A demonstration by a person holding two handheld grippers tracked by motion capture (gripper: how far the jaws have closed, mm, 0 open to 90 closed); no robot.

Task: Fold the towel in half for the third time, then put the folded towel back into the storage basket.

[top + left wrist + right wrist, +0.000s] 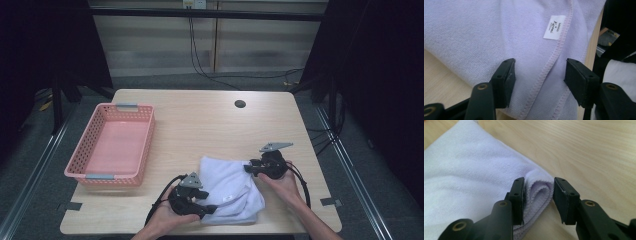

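**Towel fold: corner grab in progress**

Folded white terry towel [229,189] lies at bench [210,120] front edge. Right gripper [538,192] pinches its folded corner. Left gripper [539,75] is wide, straddling the hem. Next, probably: close left, lift both evenly.

A light wooden table with rounded corners [200,125] carries a pink perforated plastic basket [112,145]; right of the basket, toward the near edge, lies a folded white terry towel [227,187]; beyond the towel, a small round hole [240,104].

High view above the table [210,120] looking forward and down, both gripper views close along their jaws, sharing the towel [227,187].
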